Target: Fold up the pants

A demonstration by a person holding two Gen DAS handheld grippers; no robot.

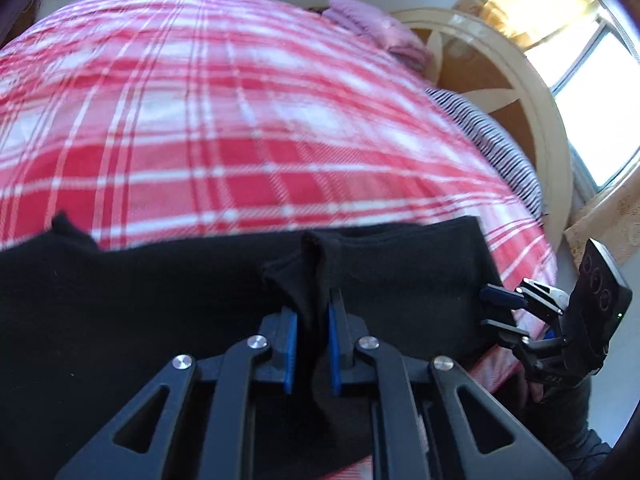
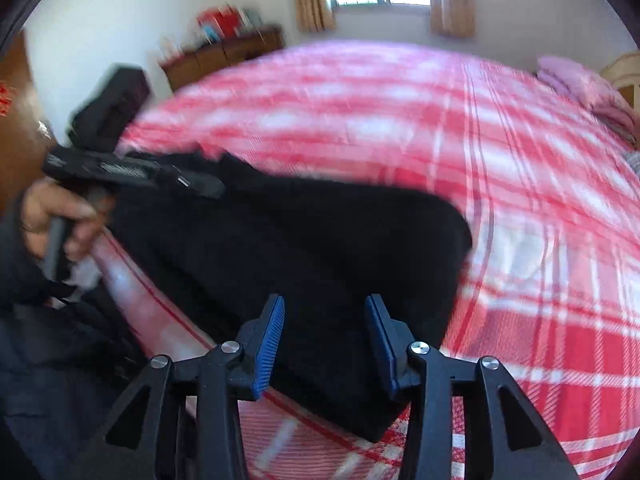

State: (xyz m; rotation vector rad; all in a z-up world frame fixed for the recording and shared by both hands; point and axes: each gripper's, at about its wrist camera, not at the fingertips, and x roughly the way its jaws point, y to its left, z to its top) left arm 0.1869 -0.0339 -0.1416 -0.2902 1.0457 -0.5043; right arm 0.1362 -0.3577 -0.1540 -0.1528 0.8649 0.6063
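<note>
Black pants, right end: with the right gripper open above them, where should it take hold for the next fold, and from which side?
Probably the near right corner of the black pants, approached from the bed's near edge. The layers end there in a thick edge on the plaid blanket, and the open right gripper hangs just above it. The left gripper already pinches a raised fold.

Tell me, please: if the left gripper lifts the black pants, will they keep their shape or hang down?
Probably hang: the black pants bunch into a soft ridge where the left gripper pinches them. They likely drag rather than slide freely on the plaid bedspread, both being cloth.
</note>
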